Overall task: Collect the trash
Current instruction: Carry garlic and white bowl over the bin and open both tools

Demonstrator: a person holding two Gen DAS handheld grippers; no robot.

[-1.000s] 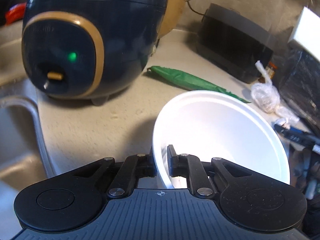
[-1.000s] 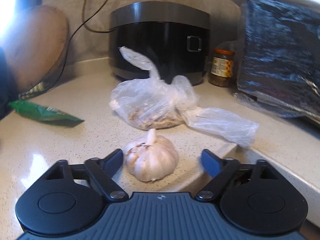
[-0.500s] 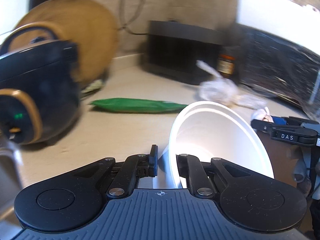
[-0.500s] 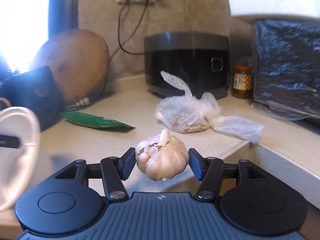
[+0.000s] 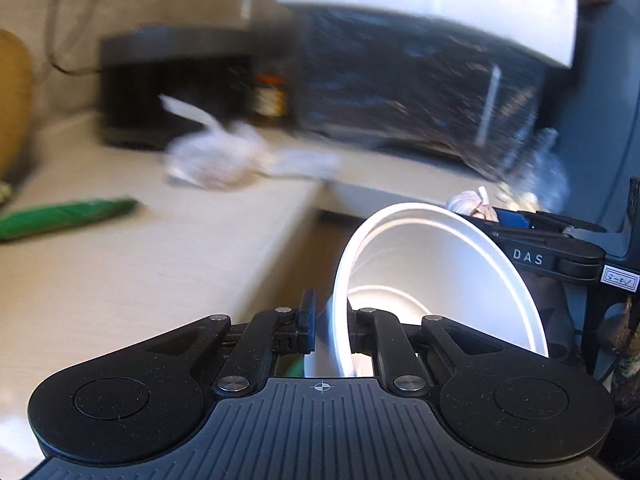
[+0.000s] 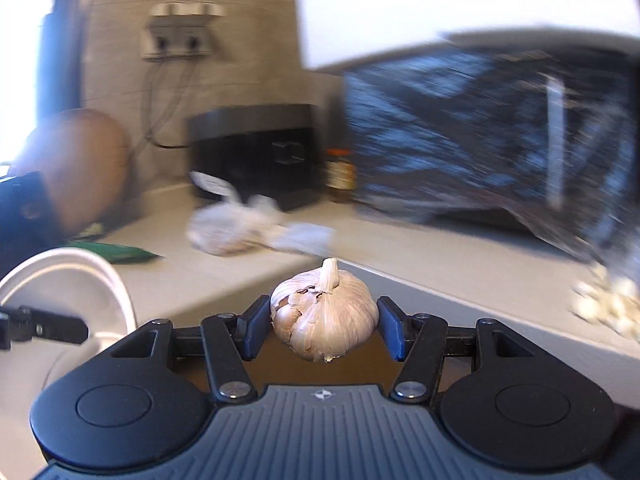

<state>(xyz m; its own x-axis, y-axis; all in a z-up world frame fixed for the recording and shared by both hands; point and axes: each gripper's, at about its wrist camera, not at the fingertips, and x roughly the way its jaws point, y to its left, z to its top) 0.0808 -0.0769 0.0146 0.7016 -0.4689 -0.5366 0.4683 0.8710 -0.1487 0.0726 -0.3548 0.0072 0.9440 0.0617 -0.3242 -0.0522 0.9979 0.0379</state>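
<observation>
My left gripper (image 5: 330, 322) is shut on the rim of a white disposable bowl (image 5: 440, 276), held tilted off the counter's edge. My right gripper (image 6: 325, 322) is shut on a garlic bulb (image 6: 325, 312), lifted in front of the counter. The bulb (image 5: 470, 202) also peeks over the bowl's far rim in the left wrist view. The bowl (image 6: 76, 284) shows at the lower left of the right wrist view. A green wrapper (image 5: 60, 218) and a knotted clear plastic bag (image 5: 216, 160) lie on the beige counter (image 5: 140, 260).
A black cooker (image 6: 256, 148) stands at the back by the wall, with a small jar (image 6: 340, 174) beside it. A dark foil-wrapped appliance (image 6: 500, 140) fills the right. Loose garlic cloves (image 6: 604, 304) lie at the counter's right end. A wooden board (image 6: 80, 168) leans at the left.
Both grippers swung right and pulled back from the counter. The right gripper closed on the garlic bulb and lifted it. The bowl came off the counter's edge, close to the bulb.
</observation>
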